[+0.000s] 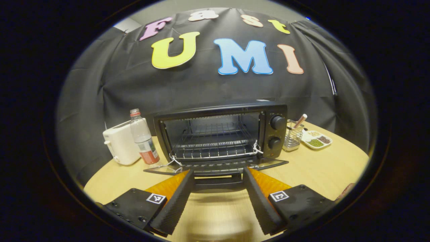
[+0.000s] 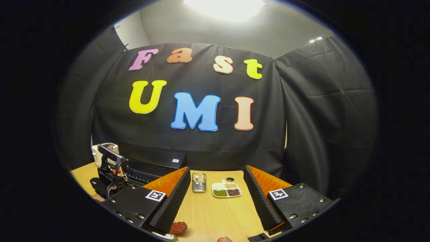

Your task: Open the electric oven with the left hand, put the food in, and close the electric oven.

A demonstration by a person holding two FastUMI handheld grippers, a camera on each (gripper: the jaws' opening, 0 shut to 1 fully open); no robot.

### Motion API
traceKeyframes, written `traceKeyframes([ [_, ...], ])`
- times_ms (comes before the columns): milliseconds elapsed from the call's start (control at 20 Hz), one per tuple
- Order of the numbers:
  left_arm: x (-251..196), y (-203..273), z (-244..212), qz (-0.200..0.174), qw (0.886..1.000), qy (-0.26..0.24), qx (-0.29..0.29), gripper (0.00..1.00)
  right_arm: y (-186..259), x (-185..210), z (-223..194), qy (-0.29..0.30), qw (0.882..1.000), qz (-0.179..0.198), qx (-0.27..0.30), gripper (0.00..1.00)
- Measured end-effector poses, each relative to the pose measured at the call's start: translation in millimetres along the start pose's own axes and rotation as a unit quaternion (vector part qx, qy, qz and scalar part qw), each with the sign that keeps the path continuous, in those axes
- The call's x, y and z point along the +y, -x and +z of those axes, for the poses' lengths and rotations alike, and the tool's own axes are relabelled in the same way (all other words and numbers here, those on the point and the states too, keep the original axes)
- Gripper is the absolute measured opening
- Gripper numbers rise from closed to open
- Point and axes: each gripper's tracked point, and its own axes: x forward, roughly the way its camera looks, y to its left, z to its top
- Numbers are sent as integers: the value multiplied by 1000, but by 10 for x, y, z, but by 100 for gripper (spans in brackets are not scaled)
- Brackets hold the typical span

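Electric oven (image 1: pixel 221 134) at 12 o'clock of left gripper (image 1: pixel 217 176), door (image 1: pixel 215 166) down, jaws apart; right gripper (image 2: pixel 216 193) spread, empty; food (image 2: pixel 178 227) on table (image 2: pixel 215 215) at 7 o'clock.

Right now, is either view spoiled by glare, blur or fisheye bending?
Left gripper view: evenly lit and sharp on the open electric oven; only the near tabletop between the fingers is smeared, and the table edge bows from the fisheye. Right gripper view: a ceiling light blows out at the top, and the brown food piece sits dim at the bottom edge.
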Motion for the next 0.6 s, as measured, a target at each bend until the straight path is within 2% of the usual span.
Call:
traceKeyframes([
  [50,-17,9,-51,0,1000,-2,4,94,-2,-6,-9,-1,1000,1,1,96],
  [100,-26,8,-89,-1,1000,-3,8,97,3,-4,-21,-1,1000,2,3,96],
  [150,-33,26,-145,-1,1000,-5,13,94,7,-13,-25,-2,1000,3,4,96],
  [200,-43,32,-193,-1,1000,-6,18,97,12,-20,-41,-3,1000,4,5,96],
  [400,-93,40,-374,-5,999,-5,39,97,8,-26,-69,1,1000,8,10,96],
  [450,-108,60,-404,-7,999,-4,42,100,4,-17,-72,1,1000,12,12,96],
  [500,-128,81,-429,-8,999,-4,45,97,4,-12,-83,1,1000,15,12,96],
  [600,-165,159,-444,-10,999,-7,49,97,-14,7,-63,-4,1000,22,9,96],
])
